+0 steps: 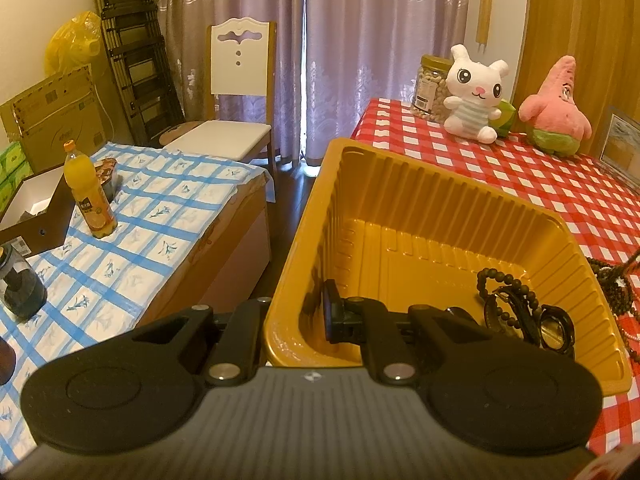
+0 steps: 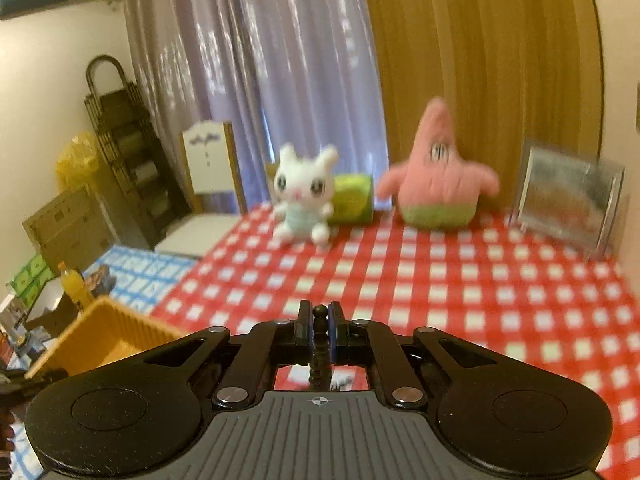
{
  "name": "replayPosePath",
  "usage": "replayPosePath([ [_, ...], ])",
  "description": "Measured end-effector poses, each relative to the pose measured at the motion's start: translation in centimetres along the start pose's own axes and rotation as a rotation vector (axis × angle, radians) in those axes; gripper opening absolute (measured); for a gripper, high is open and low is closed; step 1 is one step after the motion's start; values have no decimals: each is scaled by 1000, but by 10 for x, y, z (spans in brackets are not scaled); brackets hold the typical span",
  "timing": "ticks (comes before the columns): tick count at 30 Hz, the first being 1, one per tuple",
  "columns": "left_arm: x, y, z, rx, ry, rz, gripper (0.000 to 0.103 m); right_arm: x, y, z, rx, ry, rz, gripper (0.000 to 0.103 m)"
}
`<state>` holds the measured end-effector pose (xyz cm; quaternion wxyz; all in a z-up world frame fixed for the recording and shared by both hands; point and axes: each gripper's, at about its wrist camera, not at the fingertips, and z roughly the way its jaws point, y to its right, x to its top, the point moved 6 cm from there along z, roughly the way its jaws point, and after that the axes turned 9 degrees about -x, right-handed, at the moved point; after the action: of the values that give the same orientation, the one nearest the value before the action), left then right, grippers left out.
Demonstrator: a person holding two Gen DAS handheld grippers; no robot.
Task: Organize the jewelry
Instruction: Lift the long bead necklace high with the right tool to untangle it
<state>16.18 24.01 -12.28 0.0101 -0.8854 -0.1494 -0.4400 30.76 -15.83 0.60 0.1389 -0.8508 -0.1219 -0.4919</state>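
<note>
A yellow ribbed plastic tray (image 1: 440,208) sits at the edge of the red-checked table (image 1: 520,184). My left gripper (image 1: 316,314) is shut on the tray's near wall, with one finger inside and the other outside. In the tray's right corner lie a dark bead bracelet (image 1: 504,292) and other dark jewelry. More dark bead strands (image 1: 616,284) lie on the cloth just right of the tray. My right gripper (image 2: 320,320) hovers above the table, shut on a dark bead string (image 2: 319,344) that hangs down between its pads. The tray (image 2: 104,332) is at its lower left.
A white rabbit plush (image 2: 304,200), a pink star plush (image 2: 436,180), a green roll (image 2: 352,198) and a picture frame (image 2: 568,196) stand along the table's far side. A jar (image 1: 430,80) stands behind the rabbit. Left of the table: a blue-checked side table (image 1: 132,216), an orange bottle (image 1: 90,192), a chair (image 1: 240,80).
</note>
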Motion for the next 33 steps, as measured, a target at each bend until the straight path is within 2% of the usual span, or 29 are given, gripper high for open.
replayPosePath([
  [14,3,2,-3,-7,7,20,10,85,12,-76,-50,221,-110,7],
  [22,3,3,-3,-7,6,20,10,124,3,-102,-31,340,-151,7],
  [33,1,3,-4,-12,-2,30,10,151,-32,-106,58,382,-199,7],
])
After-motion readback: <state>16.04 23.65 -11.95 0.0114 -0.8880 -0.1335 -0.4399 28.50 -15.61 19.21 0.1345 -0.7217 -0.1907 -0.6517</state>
